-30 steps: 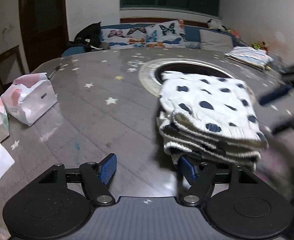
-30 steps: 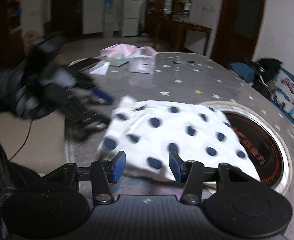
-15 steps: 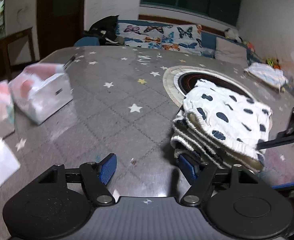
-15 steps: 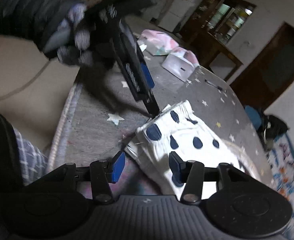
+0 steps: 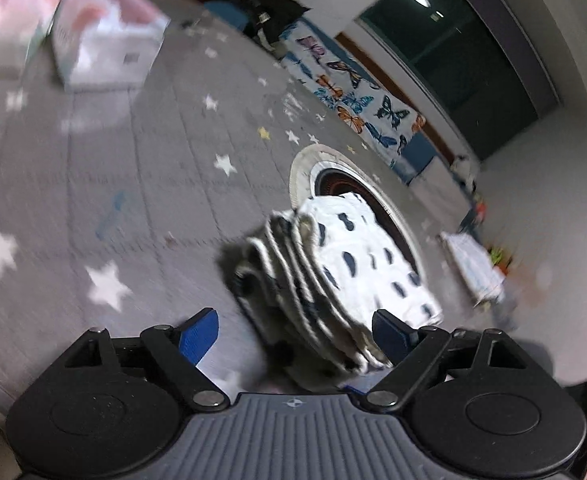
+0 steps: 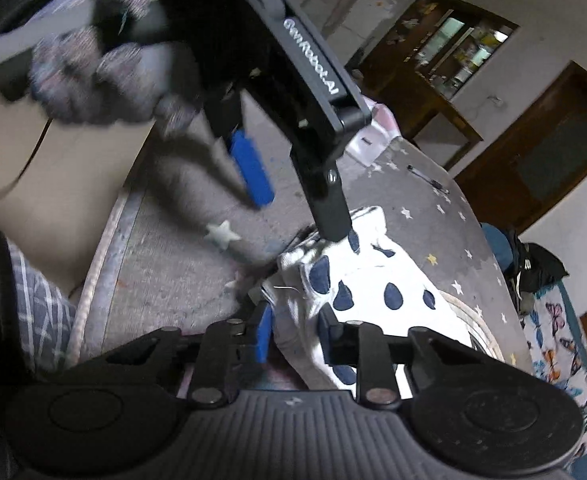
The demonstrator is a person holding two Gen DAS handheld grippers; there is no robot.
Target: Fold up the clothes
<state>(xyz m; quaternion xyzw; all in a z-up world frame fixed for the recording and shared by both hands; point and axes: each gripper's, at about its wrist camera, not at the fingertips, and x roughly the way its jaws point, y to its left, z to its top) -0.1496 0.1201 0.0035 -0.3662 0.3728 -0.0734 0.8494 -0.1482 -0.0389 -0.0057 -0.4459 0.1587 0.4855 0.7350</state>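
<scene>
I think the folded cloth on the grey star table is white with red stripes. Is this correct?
Not quite. The folded cloth on the grey star table is white with dark blue spots, not red stripes. The right wrist view shows the spots most clearly.

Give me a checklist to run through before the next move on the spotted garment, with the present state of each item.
1. Right gripper has cloth between its jaws: ok, they are closing on an edge of the spotted garment.
2. Right grip is firm: cannot tell, the jaws are not fully closed yet.
3. Left gripper is off the garment: cannot tell; its jaws are opening, but in the right wrist view one finger appears to touch the cloth.
4. Garment is folded: ok, stacked layers show at its edge.
5. Garment sits fully on the table: ok.
</scene>
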